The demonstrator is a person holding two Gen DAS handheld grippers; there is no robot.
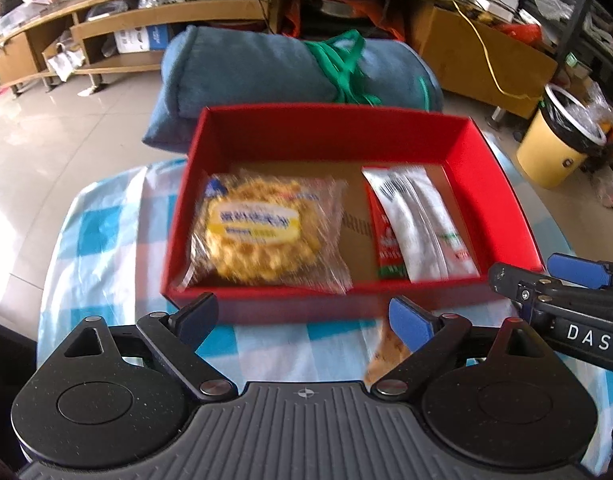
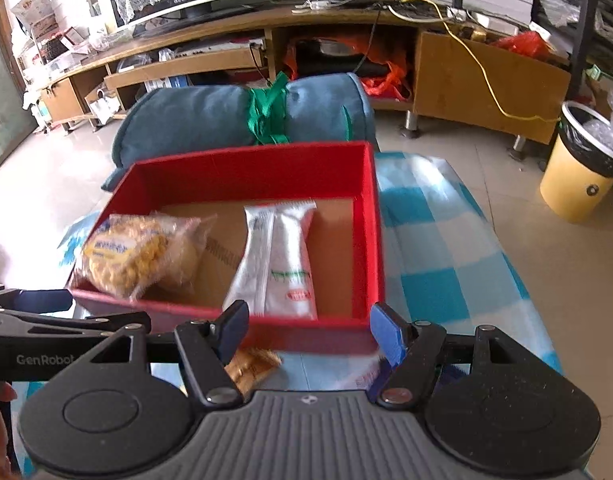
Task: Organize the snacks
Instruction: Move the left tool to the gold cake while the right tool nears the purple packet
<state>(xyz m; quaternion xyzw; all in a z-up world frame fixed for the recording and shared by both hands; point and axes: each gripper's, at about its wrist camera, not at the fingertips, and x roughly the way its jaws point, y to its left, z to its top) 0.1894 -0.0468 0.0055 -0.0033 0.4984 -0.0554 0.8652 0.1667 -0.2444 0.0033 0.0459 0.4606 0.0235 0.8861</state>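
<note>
Hovering before the open red cardboard box (image 1: pixel 502 184) on the blue-and-white checked cloth (image 1: pixel 106 232).
Left gripper (image 1: pixel 306 316) spread, empty; right gripper (image 2: pixel 308 330) part-spread, apparently empty; clear-wrapped yellow biscuit pack (image 1: pixel 262 232) and white sachet (image 1: pixel 418 224) lie inside, beyond both; tan snack packet (image 2: pixel 252 366) just under the fingers.

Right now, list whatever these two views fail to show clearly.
- Snack on the cloth: mostly hidden in both views behind the gripper bodies.
- Yellow pastry packet: label blurred, unreadable.
- White sachet: print too small and blurred.
- Red box: near wall blurred in both views.
</note>
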